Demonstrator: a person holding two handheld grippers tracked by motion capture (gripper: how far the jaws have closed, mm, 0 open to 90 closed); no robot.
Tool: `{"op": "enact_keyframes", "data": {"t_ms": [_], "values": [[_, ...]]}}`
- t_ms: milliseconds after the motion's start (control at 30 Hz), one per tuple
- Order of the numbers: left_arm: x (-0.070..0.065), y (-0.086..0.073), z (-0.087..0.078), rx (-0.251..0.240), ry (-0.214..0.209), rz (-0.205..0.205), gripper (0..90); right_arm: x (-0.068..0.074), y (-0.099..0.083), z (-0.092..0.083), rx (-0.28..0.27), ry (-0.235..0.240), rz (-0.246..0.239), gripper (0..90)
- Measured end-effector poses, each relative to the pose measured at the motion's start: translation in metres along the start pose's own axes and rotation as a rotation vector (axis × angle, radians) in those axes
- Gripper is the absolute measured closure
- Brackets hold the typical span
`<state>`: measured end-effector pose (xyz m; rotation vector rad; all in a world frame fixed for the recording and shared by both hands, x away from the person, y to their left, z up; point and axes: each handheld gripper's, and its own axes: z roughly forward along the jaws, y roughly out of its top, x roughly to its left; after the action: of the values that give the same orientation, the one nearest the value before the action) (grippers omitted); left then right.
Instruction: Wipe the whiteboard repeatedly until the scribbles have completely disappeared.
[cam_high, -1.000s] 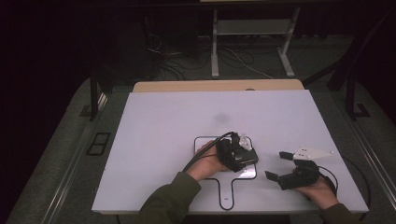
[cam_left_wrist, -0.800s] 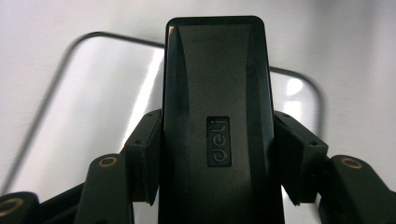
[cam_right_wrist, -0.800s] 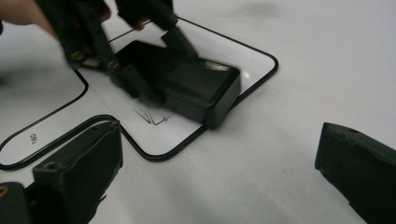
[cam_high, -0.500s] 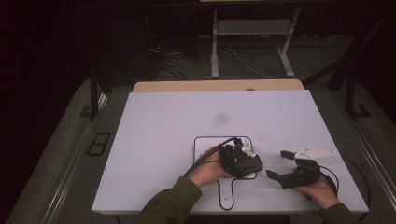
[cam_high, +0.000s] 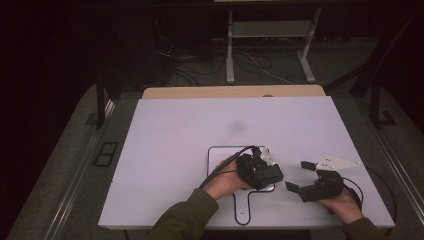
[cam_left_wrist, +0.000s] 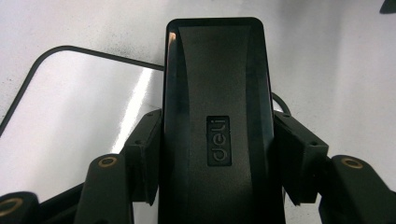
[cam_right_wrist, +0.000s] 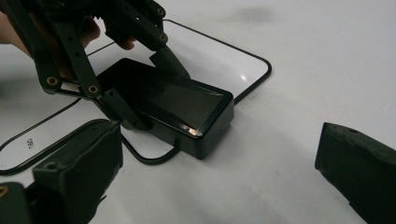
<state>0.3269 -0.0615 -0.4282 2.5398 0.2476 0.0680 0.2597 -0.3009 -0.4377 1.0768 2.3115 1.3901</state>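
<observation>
My left gripper (cam_high: 260, 172) is shut on a black oblong box (cam_left_wrist: 217, 93) with a "deli" mark, one pad on each long side. The box lies low over the right part of a white board with a black rim (cam_high: 220, 155) and juts past that rim onto the table. In the right gripper view the box (cam_right_wrist: 182, 105) sits between the left gripper's fingers (cam_right_wrist: 168, 60). My right gripper (cam_high: 298, 175) stands open to the right of the box, a short way off, with nothing between its jaws.
The white table (cam_high: 175, 135) has wide free room at the back and left. A wooden strip (cam_high: 232, 91) lines its far edge. A metal stand (cam_high: 270, 30) and cables stand on the dark floor behind. The right gripper's cable (cam_high: 385, 190) loops near the right edge.
The left gripper with the box has shifted slightly to the right and toward the near edge. The right gripper has stayed where it was.
</observation>
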Motion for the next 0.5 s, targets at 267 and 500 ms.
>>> {"op": "enact_keyframes", "data": {"t_ms": [267,500], "values": [[-0.0025,-0.0035,-0.0018,-0.02,-0.019,-0.015,39.1,-0.0007,0.0,-0.0009,0.003,0.0,-0.002,0.0],[-0.0023,-0.0044,-0.0068,-0.062,-0.035,-0.038,39.4,-0.0003,0.0003,-0.0013,0.002,0.001,-0.003,0.0]]}}
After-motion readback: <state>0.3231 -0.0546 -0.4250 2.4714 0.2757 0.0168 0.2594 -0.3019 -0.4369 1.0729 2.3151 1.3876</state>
